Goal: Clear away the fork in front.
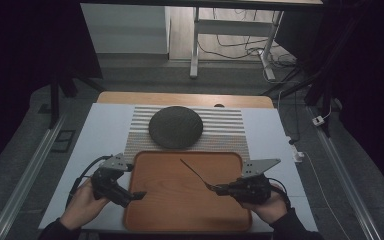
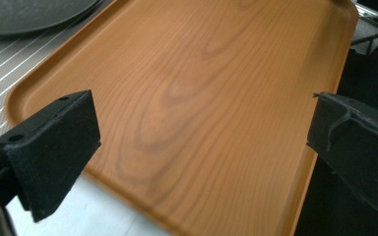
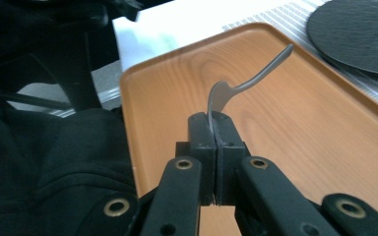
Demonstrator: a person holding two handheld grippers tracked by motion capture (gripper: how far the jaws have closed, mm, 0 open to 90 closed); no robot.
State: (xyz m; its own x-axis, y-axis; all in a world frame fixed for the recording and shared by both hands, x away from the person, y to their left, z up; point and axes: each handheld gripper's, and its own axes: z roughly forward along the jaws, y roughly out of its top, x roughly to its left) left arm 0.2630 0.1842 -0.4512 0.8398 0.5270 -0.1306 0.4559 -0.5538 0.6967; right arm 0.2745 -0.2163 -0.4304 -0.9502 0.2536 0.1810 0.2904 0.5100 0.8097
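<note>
The right gripper (image 1: pixel 219 189) has its jaws pressed together on the bowl end of a grey metal spoon (image 1: pixel 195 173), which they hold over the wooden tray (image 1: pixel 180 215); the spoon's handle slants away from the jaws toward the tray's far side, its tip above the tray's middle; in the right gripper view the spoon (image 3: pixel 246 81) rises from between the closed jaws on edge and curves up and to the right, clear of the tray (image 3: pixel 300 128) beneath it. The left gripper (image 1: pixel 139 194) reaches in over the tray's left edge with its jaws spread wide and nothing between them; in the left gripper view the two black pads stand well apart over the tray (image 2: pixel 202 98). Beyond the tray, a dark round plate (image 1: pixel 175 127) lies on a striped mat (image 1: pixel 230 132); mat and tray both rest on the white desk (image 1: pixel 100 135); the plate's near rim lies just beside the tray's far edge.
</note>
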